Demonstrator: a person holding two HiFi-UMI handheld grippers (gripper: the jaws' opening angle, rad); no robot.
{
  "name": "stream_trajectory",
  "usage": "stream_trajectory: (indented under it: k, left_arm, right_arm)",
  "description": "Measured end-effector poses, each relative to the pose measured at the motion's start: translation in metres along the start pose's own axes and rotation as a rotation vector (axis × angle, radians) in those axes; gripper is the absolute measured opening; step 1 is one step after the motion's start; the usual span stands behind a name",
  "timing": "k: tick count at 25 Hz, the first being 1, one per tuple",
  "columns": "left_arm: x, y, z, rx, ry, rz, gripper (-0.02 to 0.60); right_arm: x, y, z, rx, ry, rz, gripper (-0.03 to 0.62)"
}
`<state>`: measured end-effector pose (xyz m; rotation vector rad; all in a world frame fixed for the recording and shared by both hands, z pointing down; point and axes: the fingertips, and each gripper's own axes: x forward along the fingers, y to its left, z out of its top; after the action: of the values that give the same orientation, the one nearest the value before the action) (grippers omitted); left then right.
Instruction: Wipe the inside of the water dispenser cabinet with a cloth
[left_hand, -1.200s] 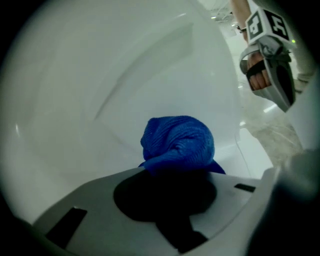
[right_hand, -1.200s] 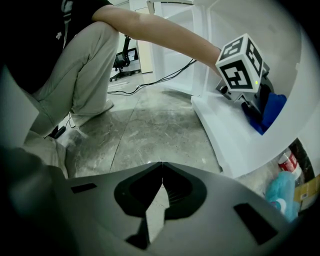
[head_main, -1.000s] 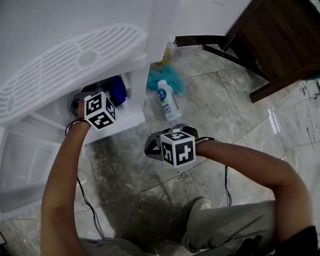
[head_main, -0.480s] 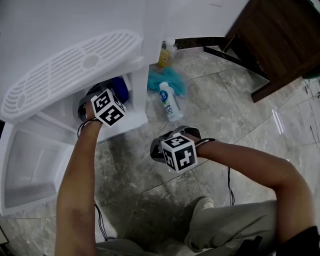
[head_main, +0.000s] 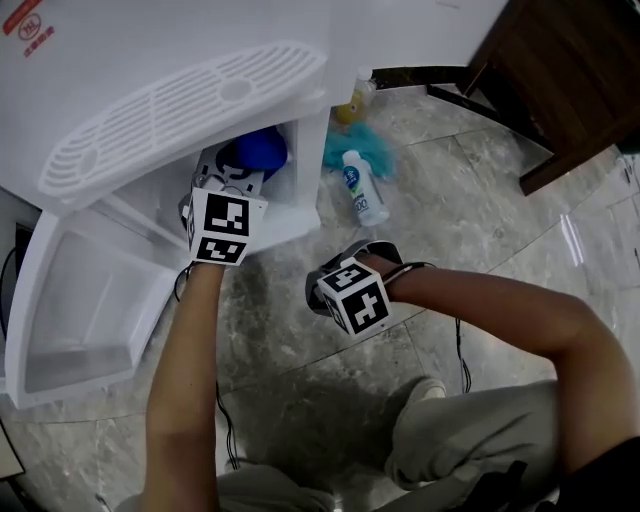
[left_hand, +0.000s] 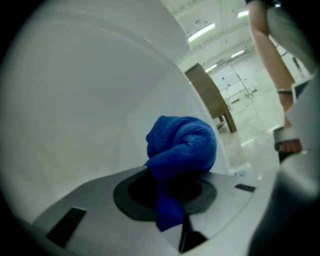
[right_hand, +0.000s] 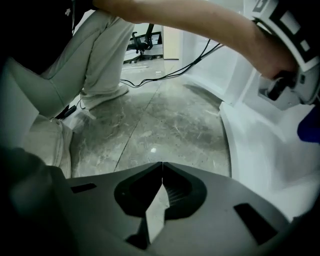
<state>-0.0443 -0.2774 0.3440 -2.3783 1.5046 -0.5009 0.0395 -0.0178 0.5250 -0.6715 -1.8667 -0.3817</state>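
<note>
The white water dispenser (head_main: 190, 110) stands with its lower cabinet (head_main: 300, 215) open and the door (head_main: 90, 300) swung out to the left. My left gripper (head_main: 238, 170) reaches into the cabinet opening, shut on a bunched blue cloth (head_main: 258, 150). In the left gripper view that cloth (left_hand: 182, 145) bulges out between the left gripper (left_hand: 170, 182) jaws, against the white inner wall (left_hand: 75, 100). My right gripper (head_main: 335, 285) hangs over the floor in front of the cabinet, pointing down. The right gripper (right_hand: 161, 167) jaws are shut with nothing in them.
A white spray bottle (head_main: 362, 188) lies on the stone floor beside a teal cloth (head_main: 370, 150) and a yellow bottle (head_main: 355, 100). Dark wooden furniture (head_main: 570, 70) stands at the back right. A cable (head_main: 222, 420) and the person's leg (head_main: 470, 440) are below.
My left gripper has risen inside the cabinet and rolled, carrying the blue cloth up. The right gripper has shifted only a little over the floor.
</note>
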Motion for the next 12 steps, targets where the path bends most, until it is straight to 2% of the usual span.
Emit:
stream_trajectory:
  k: [3,7,12]
  left_arm:
    - [-0.005,0.021,0.037,-0.079,-0.123,0.073,0.083]
    - [-0.002,0.042,0.065,-0.186,-0.230,0.161,0.083]
    - [0.002,0.063,0.085,-0.209,-0.327,0.261,0.082]
  right_arm:
    - [0.002,0.000,0.008,-0.016,-0.002,0.003,-0.002]
    - [0.000,0.002,0.004,0.023,-0.006,0.000,-0.002]
    - [-0.003,0.008,-0.014,0.093,-0.003,-0.001,-0.002]
